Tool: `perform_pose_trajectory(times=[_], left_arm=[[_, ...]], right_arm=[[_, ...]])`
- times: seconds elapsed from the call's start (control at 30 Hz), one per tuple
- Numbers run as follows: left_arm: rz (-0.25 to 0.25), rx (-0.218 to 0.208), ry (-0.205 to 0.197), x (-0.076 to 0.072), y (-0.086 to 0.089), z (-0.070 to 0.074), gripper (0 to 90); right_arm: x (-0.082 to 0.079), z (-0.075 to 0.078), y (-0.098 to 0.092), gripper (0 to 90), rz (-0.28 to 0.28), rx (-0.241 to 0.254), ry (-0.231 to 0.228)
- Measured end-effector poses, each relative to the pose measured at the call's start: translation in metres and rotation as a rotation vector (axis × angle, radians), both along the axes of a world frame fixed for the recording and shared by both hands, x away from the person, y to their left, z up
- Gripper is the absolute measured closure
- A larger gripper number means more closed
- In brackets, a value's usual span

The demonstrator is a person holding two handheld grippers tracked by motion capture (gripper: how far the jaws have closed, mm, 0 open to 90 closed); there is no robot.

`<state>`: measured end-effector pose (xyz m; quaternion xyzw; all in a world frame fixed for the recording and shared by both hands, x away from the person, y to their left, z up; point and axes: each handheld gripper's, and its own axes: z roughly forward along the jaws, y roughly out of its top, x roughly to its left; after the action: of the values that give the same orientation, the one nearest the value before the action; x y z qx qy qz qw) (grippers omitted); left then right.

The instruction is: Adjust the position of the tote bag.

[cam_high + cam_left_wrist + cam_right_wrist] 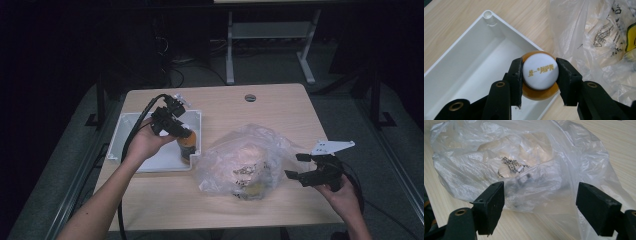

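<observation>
Over tray (461, 72), left gripper (539, 75) fingers (516, 75) clamp bottle (540, 72).

The light wooden table (165, 200) filled the middle of the high view, with a round grey cable port (250, 97) near its far edge, at upper centre. Beyond it, at the top of the frame, the white legs of another table frame (230, 50) stood on dark grey floor (270, 67), one upright at upper centre and one angled further right. Dark cables (175, 75) lay on the floor at upper left of centre. A black stand leg (376, 107) rose at the right side, and another (100, 100) at the left.
</observation>
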<state>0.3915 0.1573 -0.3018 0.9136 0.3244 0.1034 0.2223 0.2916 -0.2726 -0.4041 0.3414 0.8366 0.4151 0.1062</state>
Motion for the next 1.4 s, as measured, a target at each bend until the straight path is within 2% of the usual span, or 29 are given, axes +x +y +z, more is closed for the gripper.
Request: perform_pose_trajectory(times=[0.23, 0.43, 0.93, 1.1, 1.4], left_arm=[[-0.003, 0.004, 0.004, 0.001, 0.001, -0.003, 59.3], [0.015, -0.022, 0.012, 0.002, 0.006, -0.004, 59.3], [0.007, -0.058, 0.023, 0.006, 0.013, -0.006, 58.9], [0.012, -0.083, 0.033, 0.007, 0.016, -0.007, 58.6], [0.011, -0.089, 0.029, 0.006, 0.016, -0.008, 57.8]], right_arm=[[0.0, 0.0, 0.0, 22.4, 0.0, 0.001, -0.001], [0.0, 0.0, 0.0, 22.4, 0.0, 0.0, -0.002], [0.0, -0.002, -0.002, 22.4, -0.009, 0.004, 0.008], [0.0, -0.005, -0.005, 22.5, -0.011, 0.008, 0.013], [0.002, -0.004, -0.003, 22.4, -0.007, 0.004, 0.007]])
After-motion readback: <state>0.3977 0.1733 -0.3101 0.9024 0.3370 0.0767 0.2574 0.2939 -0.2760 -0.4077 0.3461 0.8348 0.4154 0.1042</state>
